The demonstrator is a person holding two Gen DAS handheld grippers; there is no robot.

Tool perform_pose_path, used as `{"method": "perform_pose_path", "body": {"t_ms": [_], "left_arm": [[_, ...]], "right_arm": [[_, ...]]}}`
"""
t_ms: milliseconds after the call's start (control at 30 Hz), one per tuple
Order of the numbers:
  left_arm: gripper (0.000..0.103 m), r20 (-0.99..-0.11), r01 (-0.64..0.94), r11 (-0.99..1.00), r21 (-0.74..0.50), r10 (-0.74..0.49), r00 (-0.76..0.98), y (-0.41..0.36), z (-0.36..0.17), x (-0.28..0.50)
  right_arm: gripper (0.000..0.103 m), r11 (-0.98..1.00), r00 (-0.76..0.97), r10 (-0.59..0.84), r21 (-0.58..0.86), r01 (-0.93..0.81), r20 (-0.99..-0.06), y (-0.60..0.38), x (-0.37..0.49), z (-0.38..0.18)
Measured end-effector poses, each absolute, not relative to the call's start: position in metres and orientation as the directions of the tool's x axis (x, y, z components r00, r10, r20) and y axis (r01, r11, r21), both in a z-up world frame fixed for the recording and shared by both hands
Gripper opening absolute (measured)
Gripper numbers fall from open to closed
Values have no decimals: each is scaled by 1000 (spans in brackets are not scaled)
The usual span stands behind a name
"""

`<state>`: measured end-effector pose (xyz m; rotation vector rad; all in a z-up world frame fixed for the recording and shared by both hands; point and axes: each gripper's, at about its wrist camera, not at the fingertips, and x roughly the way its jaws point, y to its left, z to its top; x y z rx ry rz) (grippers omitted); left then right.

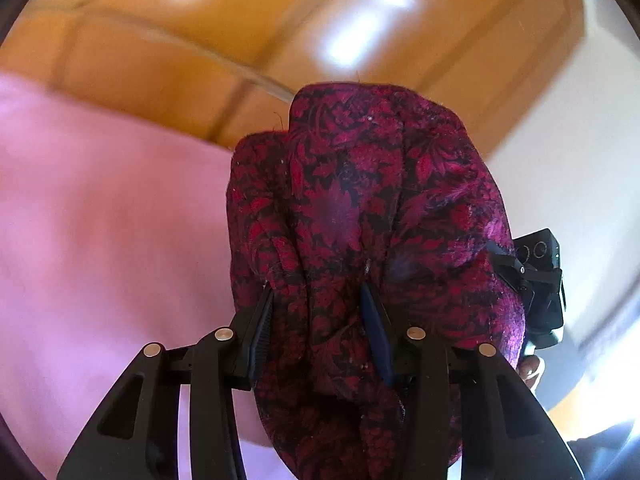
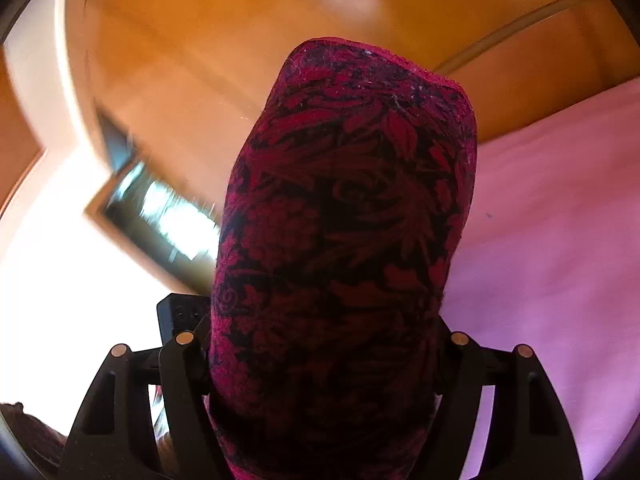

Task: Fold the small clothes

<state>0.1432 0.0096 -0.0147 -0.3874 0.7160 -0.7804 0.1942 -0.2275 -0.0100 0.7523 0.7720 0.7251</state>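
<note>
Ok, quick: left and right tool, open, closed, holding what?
Left tool: closed on a bunched fold of the red floral garment.
Right tool: cloth fills its jaws; grip cannot be told.

We record: daylight blown out at eight o'clock of right view; glare patches on wood panelling [image 1: 248,12]; background motion-blurred; fisheye rims dark.

Left gripper [image 1: 320,296] part-closed on bunched cloth [image 1: 360,200] — right gripper [image 2: 324,360] wider, fingers hidden, cloth-draped.
</note>
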Motion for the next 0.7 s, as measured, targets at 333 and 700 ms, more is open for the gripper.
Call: {"method": "perform_pose_path", "body": {"t_ms": [333, 700], "left_arm": [[40, -711, 612, 732, -300, -599, 368, -180, -49, 195], [39, -689, 567, 814, -124, -482, 541, -170, -42, 147]], "right_arm": [[85, 622, 624, 570, 777, 99, -535, -353, 162, -104], [63, 871, 742, 278, 486, 73, -609, -323, 148, -4]]}}
